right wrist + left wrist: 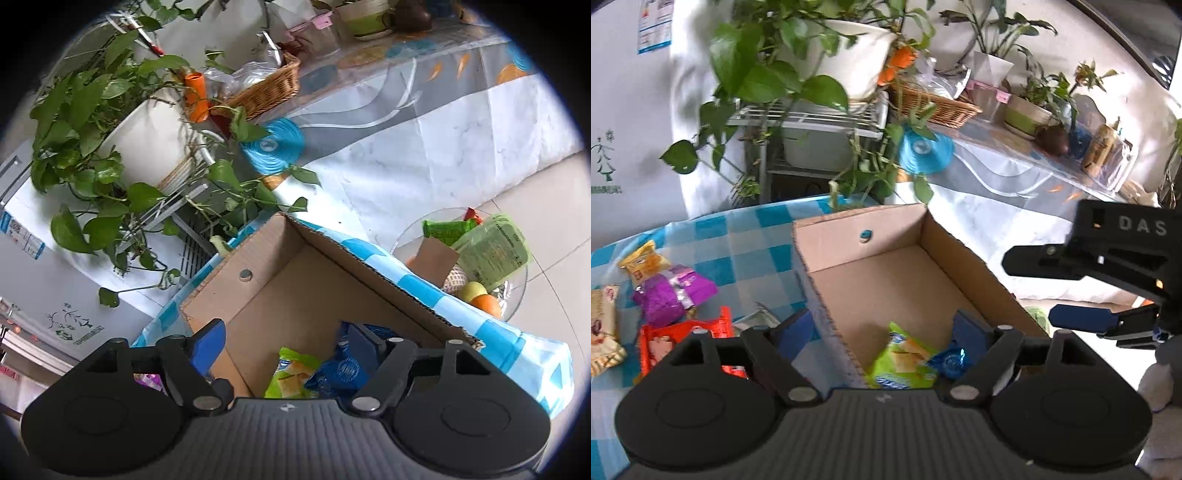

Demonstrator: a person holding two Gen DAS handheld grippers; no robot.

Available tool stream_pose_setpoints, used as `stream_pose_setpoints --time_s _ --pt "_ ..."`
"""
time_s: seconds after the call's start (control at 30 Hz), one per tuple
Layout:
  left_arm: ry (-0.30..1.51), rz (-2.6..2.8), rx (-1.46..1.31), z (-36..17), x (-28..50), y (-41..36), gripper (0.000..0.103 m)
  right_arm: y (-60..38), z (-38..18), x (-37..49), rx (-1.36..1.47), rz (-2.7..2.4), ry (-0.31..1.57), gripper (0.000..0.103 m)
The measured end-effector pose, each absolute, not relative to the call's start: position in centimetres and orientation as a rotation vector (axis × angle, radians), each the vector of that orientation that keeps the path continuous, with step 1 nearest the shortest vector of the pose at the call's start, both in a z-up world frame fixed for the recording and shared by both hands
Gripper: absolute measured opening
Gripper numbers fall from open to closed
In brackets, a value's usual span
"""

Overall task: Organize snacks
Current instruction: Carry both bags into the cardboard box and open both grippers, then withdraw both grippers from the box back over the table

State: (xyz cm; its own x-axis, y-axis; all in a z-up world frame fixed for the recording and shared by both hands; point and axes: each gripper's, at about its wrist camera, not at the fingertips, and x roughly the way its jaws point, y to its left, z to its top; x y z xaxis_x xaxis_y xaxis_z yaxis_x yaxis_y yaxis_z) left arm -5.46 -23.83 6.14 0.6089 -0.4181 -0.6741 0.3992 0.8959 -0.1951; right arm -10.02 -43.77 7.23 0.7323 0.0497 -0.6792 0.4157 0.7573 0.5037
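An open cardboard box (831, 240) stands on the blue checked tablecloth (738, 240). A green snack packet (901, 362) and a blue packet (951, 362) lie at the near end of its floor. My left gripper (881, 332) is open over the box's near left wall, one finger outside and one inside, holding nothing. From the right, my right gripper (1052, 288) reaches towards the box. In the right wrist view the right gripper (286, 343) is open above the green packet (291, 373) and blue packet (340, 369) inside the box (332, 258).
Loose snacks lie on the cloth left of the box: a purple packet (668, 295), a yellow one (644, 260), a red one (672, 339) and a beige one (602, 328). Potted plants (768, 62) stand behind. A glass bowl (410, 229) with packets and fruit stands to the right.
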Motion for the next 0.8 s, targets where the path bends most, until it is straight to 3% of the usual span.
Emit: stream_pose_setpoints --time_s 0.8 --pt "0.794 -0.224 -0.030 6.2 -1.2 -7.7 0.087 -35.5 7.9 -6.9 0.448 0.046 0.738 0.085"
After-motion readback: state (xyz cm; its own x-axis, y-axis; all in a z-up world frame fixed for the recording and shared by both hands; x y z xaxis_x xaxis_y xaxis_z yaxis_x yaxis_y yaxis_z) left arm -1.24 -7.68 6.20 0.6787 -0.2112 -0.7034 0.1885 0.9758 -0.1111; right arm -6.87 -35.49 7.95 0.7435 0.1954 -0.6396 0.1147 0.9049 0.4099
